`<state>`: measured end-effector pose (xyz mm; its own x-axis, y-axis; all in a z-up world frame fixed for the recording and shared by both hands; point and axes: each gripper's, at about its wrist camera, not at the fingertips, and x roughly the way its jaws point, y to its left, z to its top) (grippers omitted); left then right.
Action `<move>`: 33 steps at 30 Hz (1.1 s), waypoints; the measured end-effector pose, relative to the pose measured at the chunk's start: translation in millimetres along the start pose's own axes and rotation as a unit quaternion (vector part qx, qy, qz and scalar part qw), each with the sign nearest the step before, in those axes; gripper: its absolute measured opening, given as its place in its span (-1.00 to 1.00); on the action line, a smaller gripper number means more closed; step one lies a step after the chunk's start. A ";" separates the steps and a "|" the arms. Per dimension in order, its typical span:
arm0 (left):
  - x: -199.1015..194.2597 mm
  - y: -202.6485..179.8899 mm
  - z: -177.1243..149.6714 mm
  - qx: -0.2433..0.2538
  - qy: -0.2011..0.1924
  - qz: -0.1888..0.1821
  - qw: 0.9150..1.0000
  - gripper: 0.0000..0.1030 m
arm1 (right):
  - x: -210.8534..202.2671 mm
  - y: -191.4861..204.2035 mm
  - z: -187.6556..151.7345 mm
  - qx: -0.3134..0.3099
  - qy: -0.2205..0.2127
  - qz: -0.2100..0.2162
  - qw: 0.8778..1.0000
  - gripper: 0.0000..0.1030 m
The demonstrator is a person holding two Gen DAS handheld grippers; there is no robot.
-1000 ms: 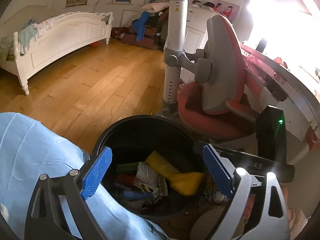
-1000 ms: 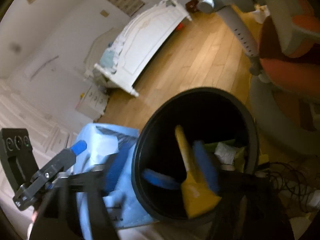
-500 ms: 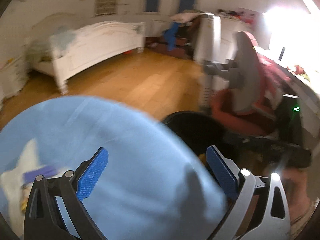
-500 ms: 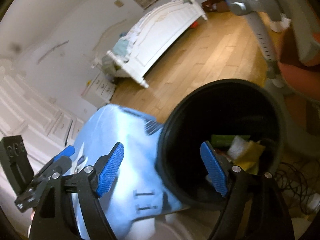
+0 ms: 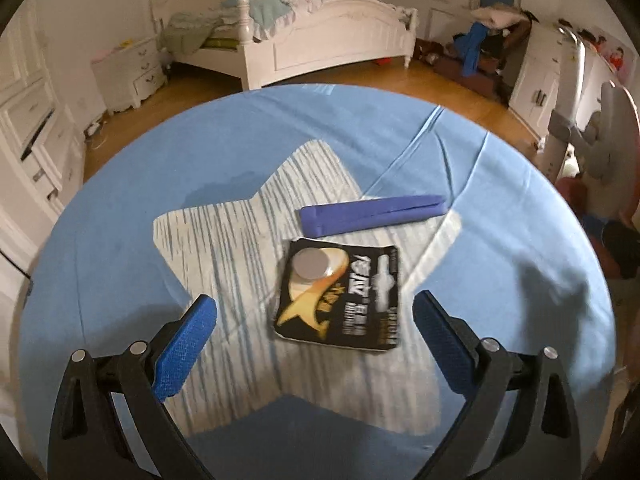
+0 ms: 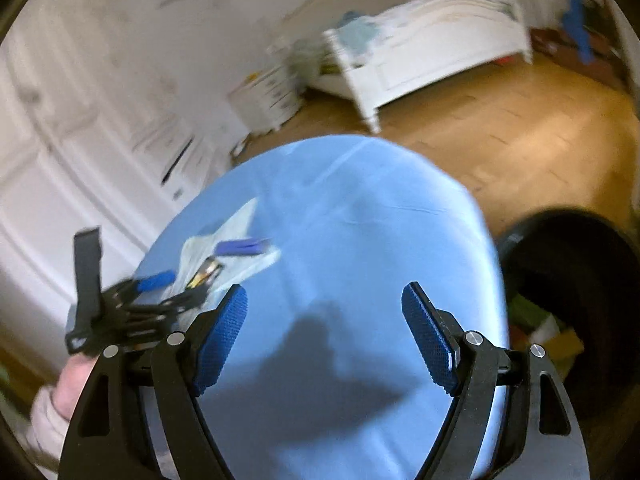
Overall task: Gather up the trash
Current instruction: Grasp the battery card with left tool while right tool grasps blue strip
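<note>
A black and gold battery pack wrapper (image 5: 340,296) lies flat on the white star print of a round table under a blue cloth (image 5: 500,184). Just behind it rests a folded blue strip (image 5: 372,216). My left gripper (image 5: 316,336) hovers open right over the wrapper, which shows between its blue pads without touching them. My right gripper (image 6: 324,328) is open and empty above the bare blue cloth (image 6: 360,216), nearer the black trash bin (image 6: 576,280). The right wrist view also shows the left gripper (image 6: 152,292), the wrapper (image 6: 206,274) and the strip (image 6: 240,246) at the far left.
The bin stands on the wood floor at the table's right, with several pieces of trash (image 6: 552,332) inside. A white bed (image 5: 320,40) and a white drawer chest (image 5: 132,68) line the far wall. A grey and red chair (image 5: 608,148) stands at right.
Both grippers swung away from the trash bin to the blue table. The left one now hangs over the wrapper; the right one rose and rolled, the bin sliding to its right edge.
</note>
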<state>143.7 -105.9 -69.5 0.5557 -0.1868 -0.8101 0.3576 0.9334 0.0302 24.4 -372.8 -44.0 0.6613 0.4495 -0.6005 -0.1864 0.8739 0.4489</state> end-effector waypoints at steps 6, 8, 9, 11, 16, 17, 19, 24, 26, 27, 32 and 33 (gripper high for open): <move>11.2 9.5 11.7 0.024 0.002 -0.003 1.000 0.88 | 45.2 56.5 23.0 -0.130 0.043 -0.006 0.991 0.53; 8.2 12.7 9.2 0.031 -0.002 -0.007 0.999 0.76 | 59.0 68.7 28.1 -0.170 0.052 -0.010 0.984 0.53; 9.4 17.4 10.1 0.032 -0.006 -0.008 0.999 0.57 | 65.7 73.7 29.9 -0.188 0.058 -0.013 0.980 0.53; 7.2 26.6 9.6 0.032 -0.016 -0.010 0.999 0.24 | 79.9 84.3 34.2 -0.221 0.072 -0.012 0.973 0.43; -0.7 44.2 6.5 0.013 -0.026 -0.064 0.998 0.23 | 121.8 97.2 42.0 -0.268 0.121 -0.010 0.956 0.23; -1.8 46.3 5.1 0.009 -0.027 -0.072 0.997 0.23 | 132.5 99.8 43.2 -0.273 0.133 -0.009 0.953 0.22; -3.7 53.1 2.7 -0.003 -0.030 -0.088 0.996 0.22 | 146.0 103.0 43.4 -0.276 0.151 -0.003 0.949 0.02; -5.6 61.9 1.9 -0.026 -0.040 -0.112 0.993 0.21 | 152.6 105.9 44.4 -0.262 0.143 -0.010 0.954 -0.53; -10.5 59.2 0.4 -0.025 -0.051 -0.113 0.992 0.21 | 148.1 98.8 42.9 -0.233 0.137 0.000 0.963 -0.61; -12.6 58.5 -0.3 -0.024 -0.056 -0.115 0.992 0.21 | 143.0 94.7 41.7 -0.217 0.130 0.006 0.967 -0.63; -28.4 52.7 -0.9 -0.031 -0.082 -0.128 0.988 0.21 | 99.6 74.8 38.3 -0.134 0.076 0.045 0.987 -0.65; -32.5 50.4 -0.3 -0.033 -0.090 -0.128 0.987 0.21 | 87.9 70.4 38.0 -0.116 0.060 0.053 0.990 -0.65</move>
<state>143.5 -52.8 -41.8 0.5793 -0.4655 -0.6691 0.4570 0.8652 -0.2063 97.0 -278.8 -40.0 0.5410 0.5469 -0.6389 -0.4213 0.8337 0.3569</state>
